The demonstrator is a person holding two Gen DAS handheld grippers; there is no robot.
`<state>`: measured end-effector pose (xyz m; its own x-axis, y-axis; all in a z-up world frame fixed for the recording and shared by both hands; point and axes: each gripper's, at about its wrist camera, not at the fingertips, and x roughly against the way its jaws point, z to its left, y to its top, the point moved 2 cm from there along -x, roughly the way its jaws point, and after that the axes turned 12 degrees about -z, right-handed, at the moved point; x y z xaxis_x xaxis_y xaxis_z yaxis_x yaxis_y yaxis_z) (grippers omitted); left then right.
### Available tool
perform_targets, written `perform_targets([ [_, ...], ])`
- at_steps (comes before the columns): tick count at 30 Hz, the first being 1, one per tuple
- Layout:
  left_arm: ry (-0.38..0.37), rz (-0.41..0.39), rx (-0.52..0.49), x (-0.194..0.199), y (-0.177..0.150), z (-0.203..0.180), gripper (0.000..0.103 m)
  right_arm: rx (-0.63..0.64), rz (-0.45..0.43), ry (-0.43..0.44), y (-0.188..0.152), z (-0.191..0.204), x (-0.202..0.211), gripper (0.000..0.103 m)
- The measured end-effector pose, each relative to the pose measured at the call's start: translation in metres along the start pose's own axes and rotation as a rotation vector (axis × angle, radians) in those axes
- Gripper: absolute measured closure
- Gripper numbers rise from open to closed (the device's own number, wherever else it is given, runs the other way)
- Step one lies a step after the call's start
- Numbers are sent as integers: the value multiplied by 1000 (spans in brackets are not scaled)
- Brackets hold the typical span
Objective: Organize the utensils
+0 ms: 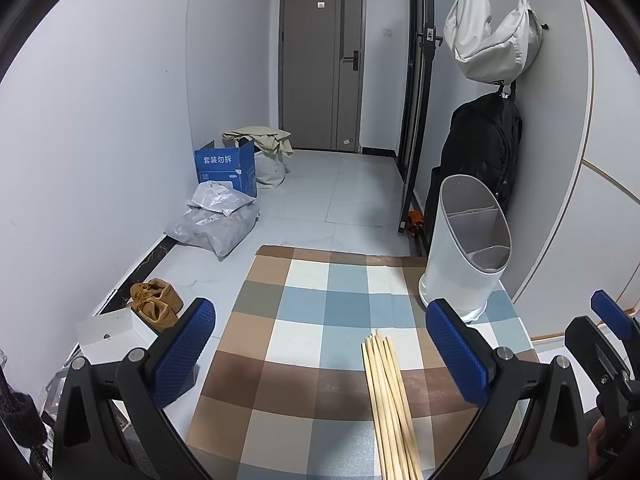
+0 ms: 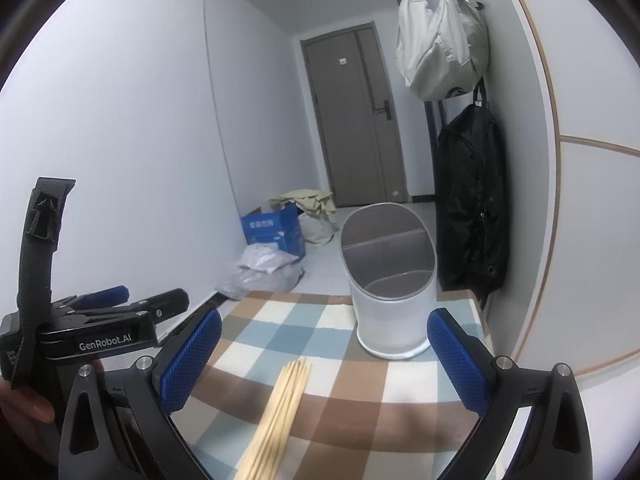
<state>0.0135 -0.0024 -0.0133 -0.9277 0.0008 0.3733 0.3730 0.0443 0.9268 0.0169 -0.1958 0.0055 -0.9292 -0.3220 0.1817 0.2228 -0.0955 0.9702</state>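
Note:
A bundle of several wooden chopsticks point(image 1: 390, 408) lies on the checked tablecloth point(image 1: 304, 344), pointing away from me; it also shows in the right wrist view point(image 2: 282, 408). A white utensil holder point(image 1: 466, 248) with divided compartments stands empty at the table's far right corner, also in the right wrist view point(image 2: 390, 284). My left gripper point(image 1: 320, 352) is open and empty, above the cloth, with the chopsticks between its fingers. My right gripper point(image 2: 324, 364) is open and empty, with the chopsticks' far ends between its fingers.
The table stands against the right wall point(image 1: 600, 208). A black bag point(image 1: 484, 148) and a white bag point(image 1: 492, 36) hang beside the holder. On the floor at left lie a blue box point(image 1: 226, 170), plastic bags point(image 1: 216, 220) and brown shoes point(image 1: 156, 302).

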Motion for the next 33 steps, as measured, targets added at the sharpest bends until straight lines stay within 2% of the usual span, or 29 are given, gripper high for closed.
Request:
perform_targets([
  [33,0,7,5,-3,-1,-2,1,0,1,-2,1,-3,-1,1],
])
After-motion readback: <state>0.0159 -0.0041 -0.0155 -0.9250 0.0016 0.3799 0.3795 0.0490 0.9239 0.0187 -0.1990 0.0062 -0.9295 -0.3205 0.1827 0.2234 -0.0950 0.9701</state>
